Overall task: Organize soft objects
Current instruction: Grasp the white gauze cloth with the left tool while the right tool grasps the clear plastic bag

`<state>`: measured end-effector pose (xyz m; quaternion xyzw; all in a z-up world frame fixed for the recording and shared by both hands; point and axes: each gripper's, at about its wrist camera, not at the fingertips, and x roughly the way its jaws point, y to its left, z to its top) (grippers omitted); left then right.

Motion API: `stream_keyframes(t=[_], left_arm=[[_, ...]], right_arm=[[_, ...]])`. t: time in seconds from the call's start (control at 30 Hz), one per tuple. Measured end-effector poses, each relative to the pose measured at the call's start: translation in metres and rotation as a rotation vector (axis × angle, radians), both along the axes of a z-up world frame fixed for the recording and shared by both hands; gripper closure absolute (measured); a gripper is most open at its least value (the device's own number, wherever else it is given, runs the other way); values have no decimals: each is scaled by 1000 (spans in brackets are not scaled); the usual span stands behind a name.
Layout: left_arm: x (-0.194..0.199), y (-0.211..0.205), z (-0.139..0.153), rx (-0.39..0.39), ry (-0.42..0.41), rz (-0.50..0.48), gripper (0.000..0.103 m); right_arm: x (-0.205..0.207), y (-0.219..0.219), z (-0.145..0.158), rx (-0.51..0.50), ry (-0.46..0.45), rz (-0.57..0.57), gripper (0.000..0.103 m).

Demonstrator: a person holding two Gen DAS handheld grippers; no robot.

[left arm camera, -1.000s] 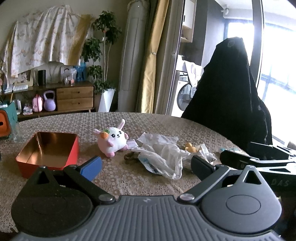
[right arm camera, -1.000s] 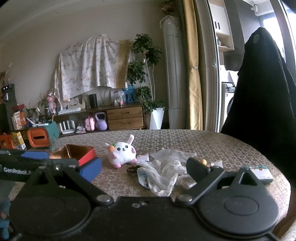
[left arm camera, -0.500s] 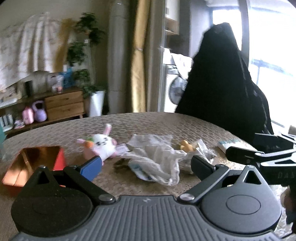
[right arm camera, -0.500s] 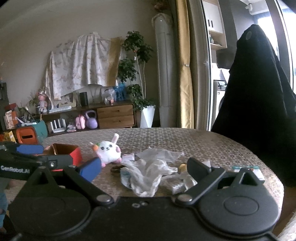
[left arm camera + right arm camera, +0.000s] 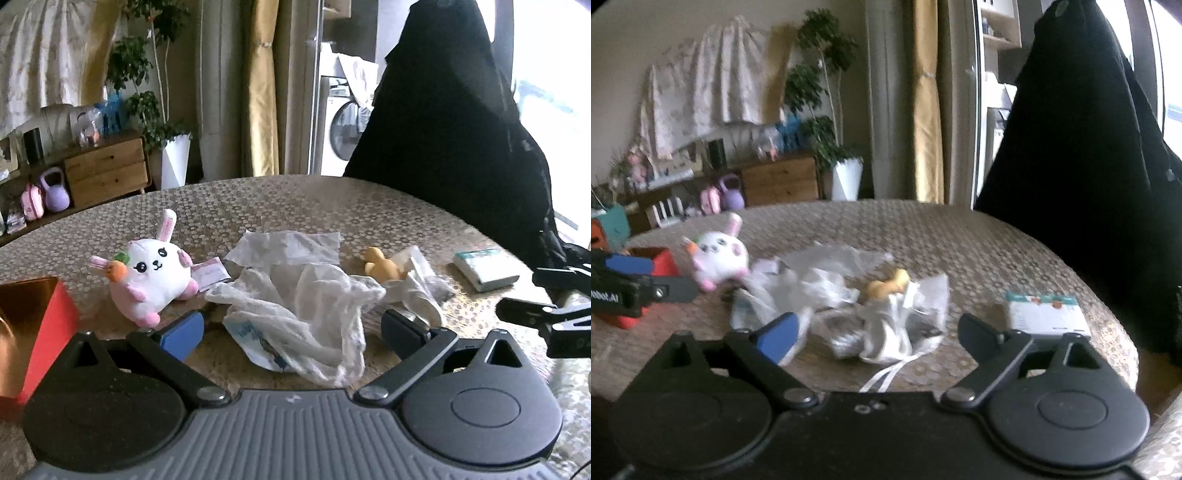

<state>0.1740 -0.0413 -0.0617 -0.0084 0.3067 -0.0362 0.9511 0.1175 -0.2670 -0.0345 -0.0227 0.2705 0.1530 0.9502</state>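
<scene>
White crumpled plastic bags point(image 5: 303, 310) are lying heaped at the middle of the round table point(image 5: 295, 199), which is wearing a patterned beige cloth. Left of the heap, a white and pink plush rabbit point(image 5: 151, 273) holding a small carrot is sitting upright, with a pink tag just beside it on the right. A yellow soft toy point(image 5: 380, 267) is resting against the far right part of the bags. At the near left edge, a red tin point(image 5: 40, 328) with a coppery inside is standing open. A small packet of tissues point(image 5: 485, 267) is lying well to the right of the heap.

Left gripper point(image 5: 291, 328) is hovering over the near edge of the bags, its jaws spread wide and pinching nothing. Right gripper point(image 5: 875, 332) is hanging over the right part of the heap, near the yellow soft toy point(image 5: 888, 284); its jaws are closing, crumpled plastic is showing between them, and the pads are not pressing on anything. Right view is blurred. A dark garment point(image 5: 454, 122) is draping a chair at the far right.
</scene>
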Motion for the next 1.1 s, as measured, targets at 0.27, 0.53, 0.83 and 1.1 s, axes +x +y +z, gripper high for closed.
stream_keyframes(t=[0.27, 0.53, 0.83, 1.1], left_arm=[[49, -16, -20, 28, 53, -6, 0], [91, -23, -44, -61, 186, -22, 0], [107, -26, -59, -41, 223, 9, 0], [106, -51, -56, -12, 193, -22, 0]], right_arm=[[46, -9, -19, -19, 69, 21, 21], [81, -7, -32, -39, 110, 46, 31], [102, -6, -48, -28, 175, 76, 43], [110, -6, -55, -37, 185, 74, 46]])
